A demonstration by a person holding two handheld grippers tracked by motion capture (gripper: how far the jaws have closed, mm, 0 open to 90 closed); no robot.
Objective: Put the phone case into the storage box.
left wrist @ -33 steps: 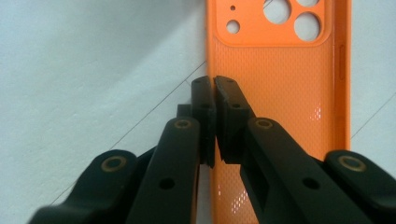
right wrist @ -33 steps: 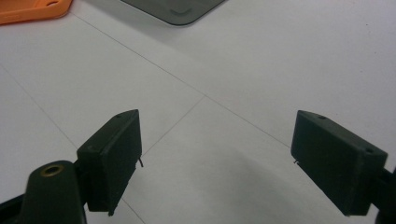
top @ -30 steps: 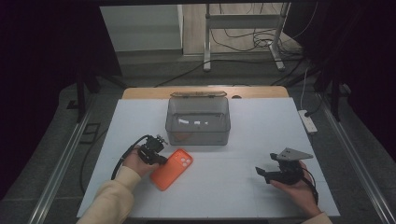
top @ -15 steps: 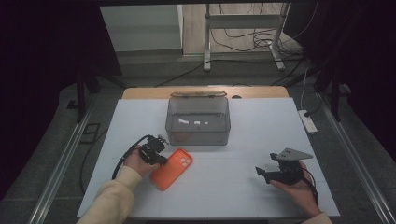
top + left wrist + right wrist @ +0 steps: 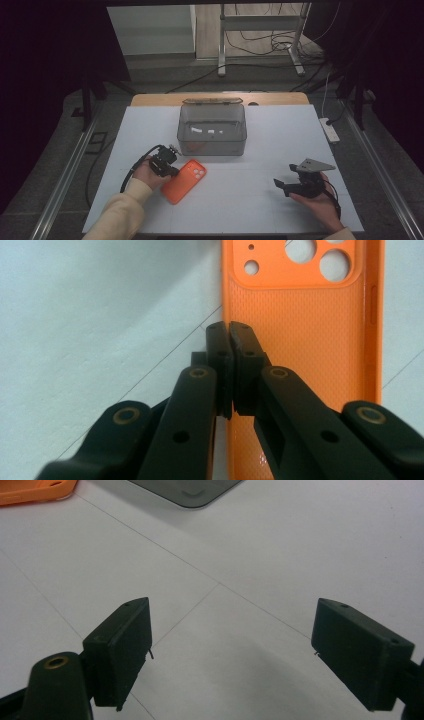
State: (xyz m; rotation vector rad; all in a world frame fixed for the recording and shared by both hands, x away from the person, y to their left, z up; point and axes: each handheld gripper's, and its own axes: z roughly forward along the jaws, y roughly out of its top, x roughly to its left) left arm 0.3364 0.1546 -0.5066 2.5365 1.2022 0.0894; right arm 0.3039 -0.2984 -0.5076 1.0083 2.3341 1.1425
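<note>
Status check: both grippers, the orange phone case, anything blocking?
Left gripper shut on orange phone case edge. Right gripper open over bare table. Grey bin behind case, path clear.

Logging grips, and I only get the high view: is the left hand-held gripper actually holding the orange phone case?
Observer: Yes; the left hand-held gripper has its jaws shut on the side wall of the orange phone case.
Operator: Phone inside?
Observer: No; the white table shows through it where the camera would sit.
Operator: The right one?
Observer: The right hand-held gripper stands wide open, nothing between its jaws.
</note>
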